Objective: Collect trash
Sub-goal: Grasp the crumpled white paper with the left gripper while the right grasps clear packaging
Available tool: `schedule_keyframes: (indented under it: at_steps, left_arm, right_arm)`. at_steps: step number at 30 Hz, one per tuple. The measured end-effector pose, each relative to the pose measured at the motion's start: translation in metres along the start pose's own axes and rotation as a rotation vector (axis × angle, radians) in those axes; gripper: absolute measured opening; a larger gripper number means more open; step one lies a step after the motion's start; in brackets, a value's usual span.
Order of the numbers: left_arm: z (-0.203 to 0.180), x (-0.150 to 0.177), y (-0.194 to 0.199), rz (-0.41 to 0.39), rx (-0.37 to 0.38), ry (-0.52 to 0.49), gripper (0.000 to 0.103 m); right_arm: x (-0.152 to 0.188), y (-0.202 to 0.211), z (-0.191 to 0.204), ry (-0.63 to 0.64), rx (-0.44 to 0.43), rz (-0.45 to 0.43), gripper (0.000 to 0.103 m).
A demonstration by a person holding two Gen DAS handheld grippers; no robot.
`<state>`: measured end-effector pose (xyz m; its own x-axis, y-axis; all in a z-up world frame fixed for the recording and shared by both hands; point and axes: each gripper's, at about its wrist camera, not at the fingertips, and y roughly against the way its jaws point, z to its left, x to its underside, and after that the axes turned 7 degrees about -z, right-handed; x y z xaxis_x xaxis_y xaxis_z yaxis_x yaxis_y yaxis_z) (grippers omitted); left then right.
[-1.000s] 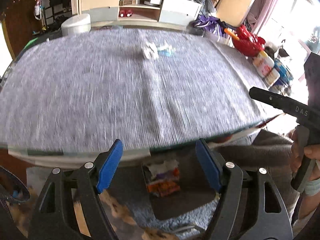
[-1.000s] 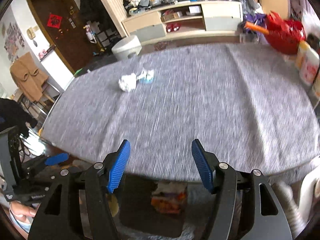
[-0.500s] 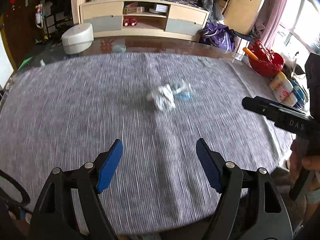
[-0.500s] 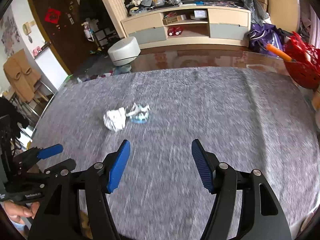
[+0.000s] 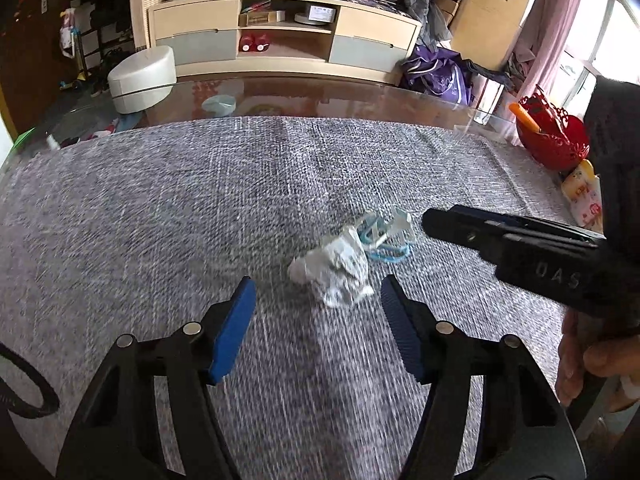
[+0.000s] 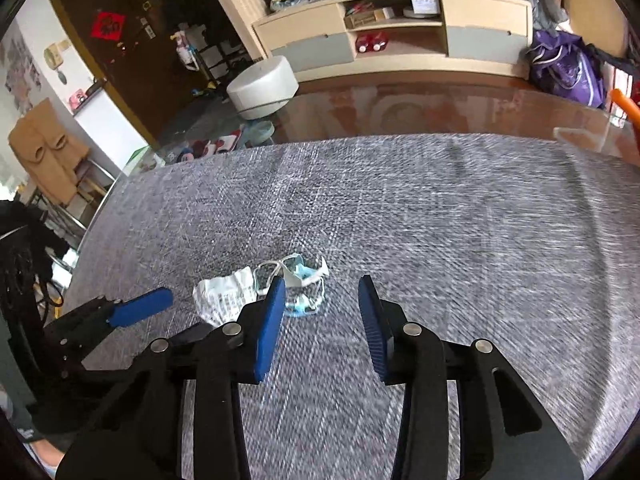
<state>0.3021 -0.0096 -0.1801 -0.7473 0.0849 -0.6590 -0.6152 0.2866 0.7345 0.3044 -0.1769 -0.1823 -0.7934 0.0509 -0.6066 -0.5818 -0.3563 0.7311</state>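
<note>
Lived-in home living room: long beige wooden media cabinet (image 6: 394, 30), dark brown door (image 6: 120, 52), grey woven tablecloth (image 5: 200, 208) on table.

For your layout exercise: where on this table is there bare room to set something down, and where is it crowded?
Bare grey cloth runs from the crumpled paper and clear plastic wrapper left and to the glass edge. Crowded: red basket corner.

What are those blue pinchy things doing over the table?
A person holds a gripper in each hand to collect trash from the grey tablecloth. The left gripper is open, just short of the crumpled white paper. The right gripper is open too, near the clear and blue plastic wrapper beside the paper. Nothing is picked up yet.
</note>
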Motion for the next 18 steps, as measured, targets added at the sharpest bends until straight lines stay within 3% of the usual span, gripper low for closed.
schedule_keyframes:
  at_steps: [7, 12, 18]
  left_arm:
    - [0.002, -0.001, -0.023, 0.038, 0.036, -0.014, 0.046]
    - [0.000, -0.002, -0.027, 0.044, 0.075, -0.031, 0.029]
    - [-0.005, 0.003, -0.023, 0.040, 0.088, -0.057, 0.020]
  right_arm:
    - [-0.002, -0.025, 0.002, -0.003, -0.017, 0.044, 0.038]
    - [-0.003, -0.030, 0.007, 0.016, -0.040, 0.050, 0.027]
    - [0.001, -0.030, 0.013, 0.030, -0.065, 0.056, 0.013]
